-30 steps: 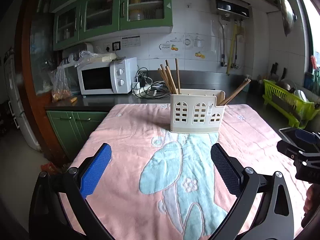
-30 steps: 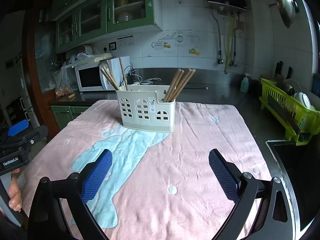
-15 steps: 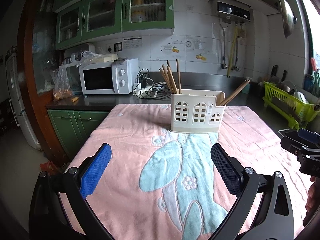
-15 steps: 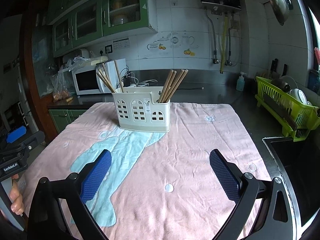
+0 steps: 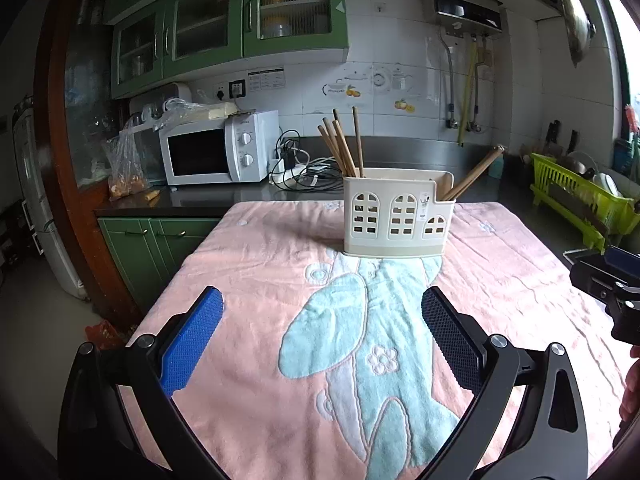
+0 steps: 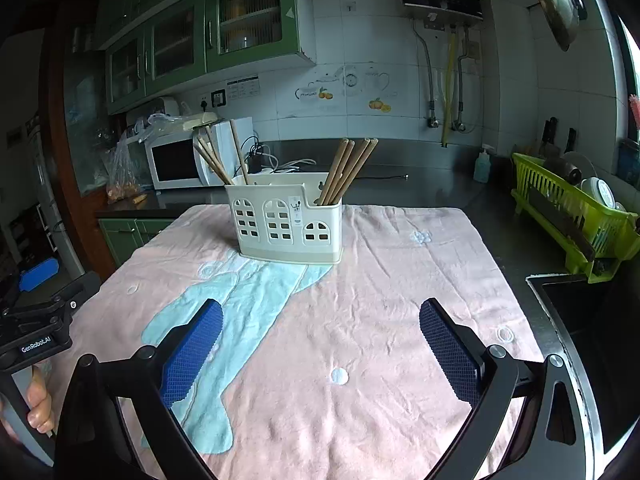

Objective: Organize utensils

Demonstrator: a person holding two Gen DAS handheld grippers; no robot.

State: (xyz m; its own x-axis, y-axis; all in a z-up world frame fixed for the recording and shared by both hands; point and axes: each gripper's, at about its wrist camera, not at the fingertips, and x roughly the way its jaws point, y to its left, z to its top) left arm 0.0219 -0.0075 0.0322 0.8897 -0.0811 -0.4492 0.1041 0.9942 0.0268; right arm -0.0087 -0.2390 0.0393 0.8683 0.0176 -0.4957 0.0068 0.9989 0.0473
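Observation:
A cream utensil holder point(image 5: 398, 218) stands upright at the far middle of the pink towel point(image 5: 260, 264); it also shows in the right wrist view point(image 6: 286, 220). Dark chopsticks point(image 5: 342, 146) stand in its left compartment and light wooden sticks point(image 6: 348, 170) lean out of its right one. My left gripper point(image 5: 322, 310) is open and empty, hovering over the near towel. My right gripper point(image 6: 320, 316) is open and empty, well short of the holder.
A white microwave point(image 5: 218, 148) sits on the dark counter at the back left. A green dish rack point(image 6: 572, 216) stands at the right, with a sink point(image 6: 580, 312) in front of it. The table's left edge drops to the floor.
Both grippers have drawn back and risen slightly, so the holder looks a little farther away. Both stay open and empty.

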